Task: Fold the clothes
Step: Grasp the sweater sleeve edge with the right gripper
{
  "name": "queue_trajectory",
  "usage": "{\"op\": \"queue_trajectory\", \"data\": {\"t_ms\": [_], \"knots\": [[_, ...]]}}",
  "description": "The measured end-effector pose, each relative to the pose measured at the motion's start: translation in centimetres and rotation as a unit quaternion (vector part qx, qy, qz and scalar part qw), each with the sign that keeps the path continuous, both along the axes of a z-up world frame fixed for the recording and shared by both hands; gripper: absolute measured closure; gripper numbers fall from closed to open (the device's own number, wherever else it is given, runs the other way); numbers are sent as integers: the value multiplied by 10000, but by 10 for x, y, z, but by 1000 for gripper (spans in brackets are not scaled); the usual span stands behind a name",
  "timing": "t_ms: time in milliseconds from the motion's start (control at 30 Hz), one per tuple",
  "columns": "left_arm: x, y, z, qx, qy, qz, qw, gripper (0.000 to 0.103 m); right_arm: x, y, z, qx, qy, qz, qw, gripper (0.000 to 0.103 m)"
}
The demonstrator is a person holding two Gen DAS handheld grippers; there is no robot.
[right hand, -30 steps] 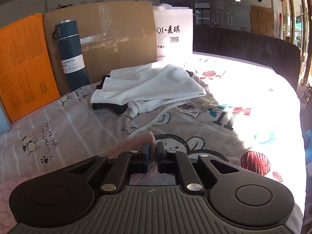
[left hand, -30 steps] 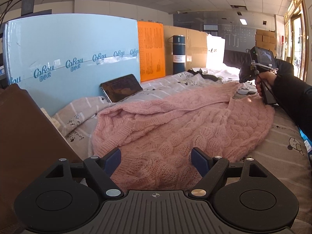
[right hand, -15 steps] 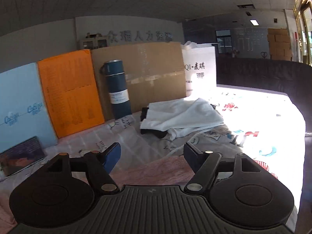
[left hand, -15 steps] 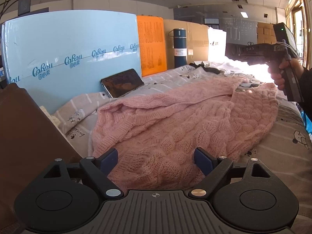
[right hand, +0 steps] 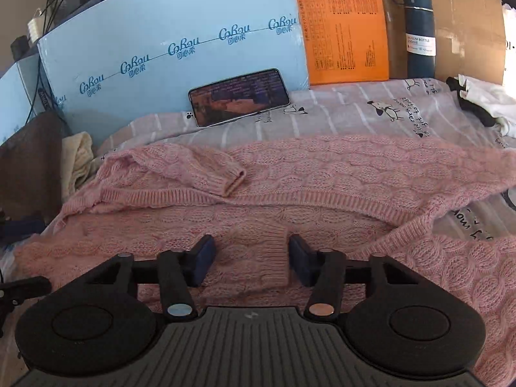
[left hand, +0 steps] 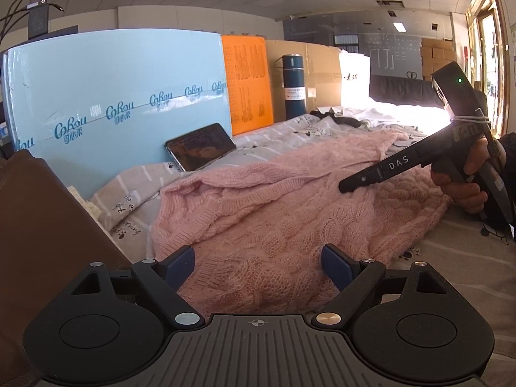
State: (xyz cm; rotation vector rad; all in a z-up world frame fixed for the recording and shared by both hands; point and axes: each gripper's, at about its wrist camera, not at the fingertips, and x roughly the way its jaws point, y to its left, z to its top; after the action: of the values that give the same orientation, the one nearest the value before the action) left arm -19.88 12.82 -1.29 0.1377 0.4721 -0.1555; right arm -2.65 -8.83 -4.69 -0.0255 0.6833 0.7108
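The pink cable-knit cardigan (right hand: 322, 200) lies spread across the bed (right hand: 354, 113), partly folded: one sleeve cuff (right hand: 225, 177) rests doubled over the body near the left end, a second cuff (right hand: 258, 258) lies on the body nearer the front.

The right gripper (right hand: 251, 259) hovers above that second cuff, jaws wide, holding nothing. The left gripper (left hand: 258, 266) hangs over the cardigan's near hem, jaws also wide and empty.

Judged step: sleeves are turned in; a body fold appears next. That calls for both grippers to pinch matching edges and carry them over evenly; loose knit will sag.

Room: a phone (right hand: 238, 96) leans against the blue box (right hand: 177, 32) at the bed's back edge. A white garment (right hand: 483, 96) lies at the back right corner, beside a blue bottle (right hand: 419, 32).
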Motion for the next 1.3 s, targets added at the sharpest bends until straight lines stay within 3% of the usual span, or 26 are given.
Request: {"op": "queue_trajectory", "data": {"t_ms": [33, 133, 300, 533, 800, 900, 967, 1000, 1233, 1300], "knots": [[0, 0, 0, -5, -6, 2, 10000, 15, -2, 0, -1, 4, -52, 17, 10000, 80], [-1, 0, 1, -26, -46, -7, 10000, 15, -3, -7, 2, 256, -81, -43, 9996, 85], [-5, -1, 2, -88, -187, -157, 9997, 15, -17, -23, 17, 705, -246, -217, 9970, 85], [-7, -1, 5, -157, -266, -224, 9993, 15, -40, -35, 23, 834, -168, -139, 9963, 85], [-5, -1, 2, 141, -45, 2, 9999, 15, -52, -41, 19, 728, -233, -207, 9969, 84], [-4, -2, 0, 239, 27, 30, 9997, 14, -54, -42, 16, 436, -494, -458, 9968, 76], [-4, -4, -1, 320, 59, -9, 9995, 14, -56, -42, 15, 239, -718, -612, 9953, 43], [-4, -5, -2, 352, 70, -13, 9994, 14, -56, -42, 14, 148, -826, -659, 9943, 39], [-3, -7, -4, 432, 132, -20, 9990, 14, -52, -26, -6, -983, -1185, -763, 9851, 24], [-4, -7, -3, 402, 94, -41, 9991, 13, -54, -25, -10, -1034, -1284, -747, 9835, 23]]}}
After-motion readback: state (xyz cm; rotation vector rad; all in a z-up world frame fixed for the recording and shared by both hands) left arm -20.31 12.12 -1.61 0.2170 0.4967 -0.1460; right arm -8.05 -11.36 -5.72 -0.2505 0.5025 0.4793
